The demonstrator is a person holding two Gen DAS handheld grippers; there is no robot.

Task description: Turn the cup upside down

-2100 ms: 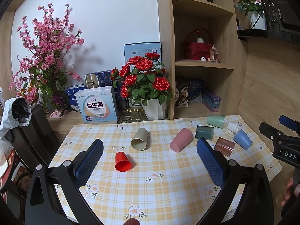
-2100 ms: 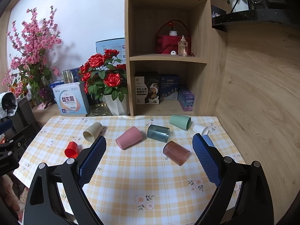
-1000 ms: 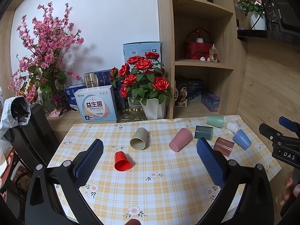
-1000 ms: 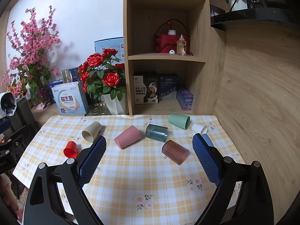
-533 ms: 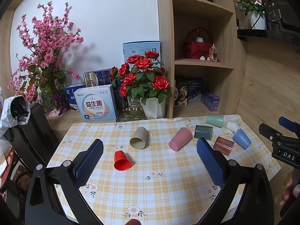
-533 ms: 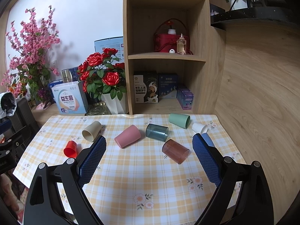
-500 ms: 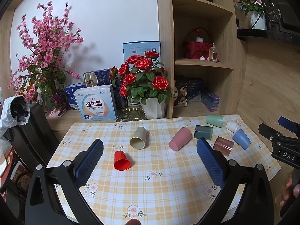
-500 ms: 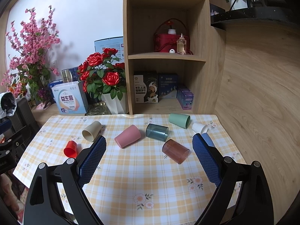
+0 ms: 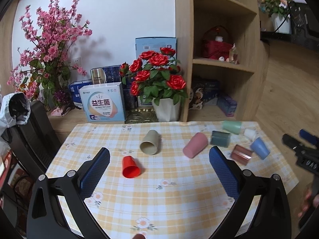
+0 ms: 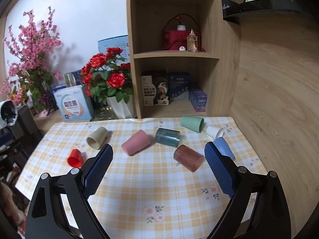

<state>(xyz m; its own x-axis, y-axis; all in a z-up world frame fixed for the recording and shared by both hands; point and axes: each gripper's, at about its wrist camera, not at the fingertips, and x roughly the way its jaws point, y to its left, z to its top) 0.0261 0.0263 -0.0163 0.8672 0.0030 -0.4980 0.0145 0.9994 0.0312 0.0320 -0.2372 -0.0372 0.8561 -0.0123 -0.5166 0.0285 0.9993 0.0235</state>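
Both wrist views look forward and down from above the near edge of the tabletop (image 9: pixel 179 195), facing the shelf (image 10: pixel 175 55). The left view sits further left; both share the cups (image 9: pixel 150 145) and roses (image 10: pixel 107 77).

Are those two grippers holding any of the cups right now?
No. Both the left gripper and right gripper are open and empty; the cups lie untouched on the table.

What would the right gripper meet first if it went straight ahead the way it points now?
Probably the pink cup, lying on its side on the checked tablecloth. It sits nearest the line between the open fingers of the right gripper, with the teal cup just behind it. Depth is unclear, so this is a guess.
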